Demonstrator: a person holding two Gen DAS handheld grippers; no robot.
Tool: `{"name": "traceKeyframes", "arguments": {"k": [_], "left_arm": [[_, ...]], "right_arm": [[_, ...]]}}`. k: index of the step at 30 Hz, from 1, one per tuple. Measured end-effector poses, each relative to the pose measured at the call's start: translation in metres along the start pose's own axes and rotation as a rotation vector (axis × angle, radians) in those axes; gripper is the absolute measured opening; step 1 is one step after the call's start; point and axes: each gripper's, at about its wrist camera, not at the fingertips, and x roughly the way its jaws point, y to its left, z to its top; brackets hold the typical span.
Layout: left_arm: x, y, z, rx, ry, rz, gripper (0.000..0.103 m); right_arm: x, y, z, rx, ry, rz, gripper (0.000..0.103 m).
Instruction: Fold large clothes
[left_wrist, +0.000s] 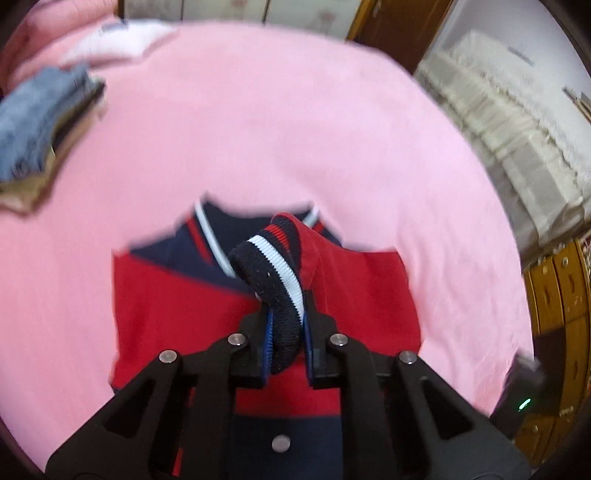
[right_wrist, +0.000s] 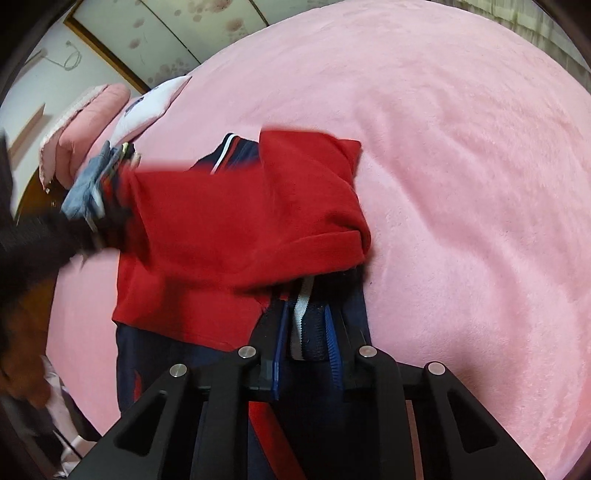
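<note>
A red and navy jacket (left_wrist: 177, 302) lies on a pink blanket (left_wrist: 258, 129). My left gripper (left_wrist: 286, 314) is shut on its striped ribbed cuff (left_wrist: 273, 266), which curls up out of the jaws with the red sleeve trailing behind. In the right wrist view the jacket (right_wrist: 221, 229) spreads ahead, one red sleeve folded across the body. My right gripper (right_wrist: 306, 317) is shut on a navy ribbed hem with a white stripe (right_wrist: 301, 317) at the garment's near right edge. At the left of that view a dark blurred shape, the other gripper (right_wrist: 40, 236), sits at the sleeve's far end.
A stack of folded clothes, denim on top (left_wrist: 40, 122), sits at the blanket's left. A white garment (left_wrist: 118, 40) lies further back. To the right stand a cream cover (left_wrist: 517, 147) and wooden furniture (left_wrist: 561, 302). The pink blanket (right_wrist: 461, 184) stretches wide to the right.
</note>
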Motion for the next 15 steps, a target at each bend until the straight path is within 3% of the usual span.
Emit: {"name": "traceKeyframes", "arguments": {"k": [3,7,15], "left_arm": [[-0.021,0.006,0.016,-0.001,-0.042,0.004,0.010],[-0.032,0.025,0.019,-0.045,-0.026,0.004,0.010],[-0.014,0.093,-0.031,-0.134,0.122,0.114,0.010]], "right_arm": [[0.003,-0.006,0.003,0.006,0.005,0.001,0.020],[0.005,-0.013,0.006,0.006,0.010,0.001,0.020],[-0.005,-0.017,0.011,0.000,0.016,-0.008,0.020]]}}
